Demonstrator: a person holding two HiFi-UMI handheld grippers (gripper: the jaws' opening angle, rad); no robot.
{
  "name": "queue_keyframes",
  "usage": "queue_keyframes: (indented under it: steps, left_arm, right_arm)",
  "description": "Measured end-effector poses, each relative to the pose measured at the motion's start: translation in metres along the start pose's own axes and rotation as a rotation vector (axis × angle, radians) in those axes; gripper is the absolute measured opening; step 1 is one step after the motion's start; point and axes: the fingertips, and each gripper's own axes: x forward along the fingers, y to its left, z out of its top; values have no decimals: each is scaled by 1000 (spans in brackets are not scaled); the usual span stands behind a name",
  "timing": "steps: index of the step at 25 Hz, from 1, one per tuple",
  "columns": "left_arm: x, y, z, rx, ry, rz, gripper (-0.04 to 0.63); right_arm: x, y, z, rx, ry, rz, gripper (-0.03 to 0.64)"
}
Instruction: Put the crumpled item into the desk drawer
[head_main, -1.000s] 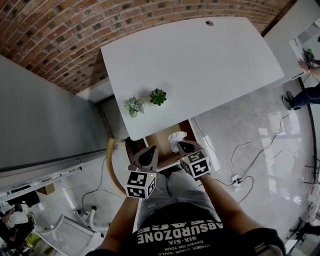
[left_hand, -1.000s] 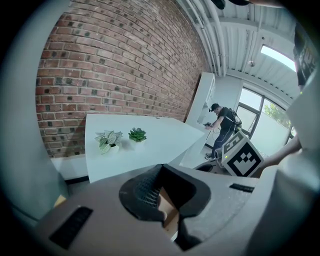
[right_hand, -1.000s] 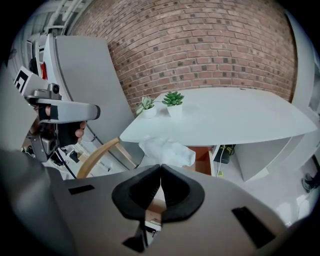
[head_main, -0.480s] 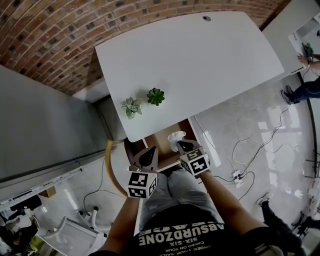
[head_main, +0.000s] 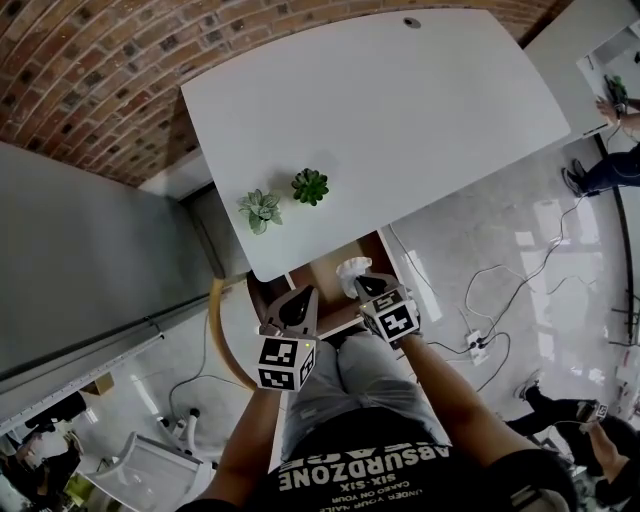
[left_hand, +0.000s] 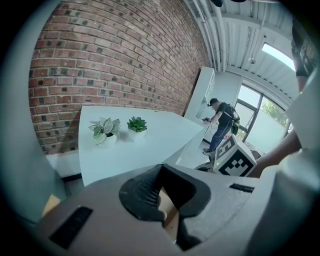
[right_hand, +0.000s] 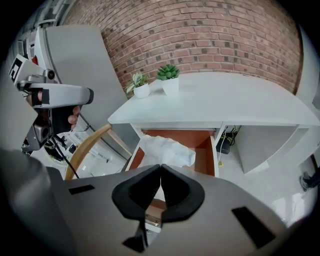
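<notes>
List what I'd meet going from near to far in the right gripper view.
right tongs → crumpled white item → white desk → pale-leaved plant and green plant, side by side → brick wall. The open drawer overlaps the item, so I left it out.

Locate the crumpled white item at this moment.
In the right gripper view, the crumpled item sits in the open drawer under the desk, pinched by the right gripper.

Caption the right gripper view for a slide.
Right hand-held gripper pinching crumpled paper over the open drawer under a white desk.
</notes>
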Motion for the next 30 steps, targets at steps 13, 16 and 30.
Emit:
queue_keyframes:
  steps: [13,16,30]
  left_arm:
    - [12,10,-13,-7,35,-19,6]
    - [16,10,-14,-3,38,-25,6]
    - [25,14,-32,-8,85,-34,6]
  right_arm:
    - [27,-5,-5,-18,49,5,0]
    - [31,-7,-6,-16,56,5,0]
    - [52,-14,-18,-31,107,10,0]
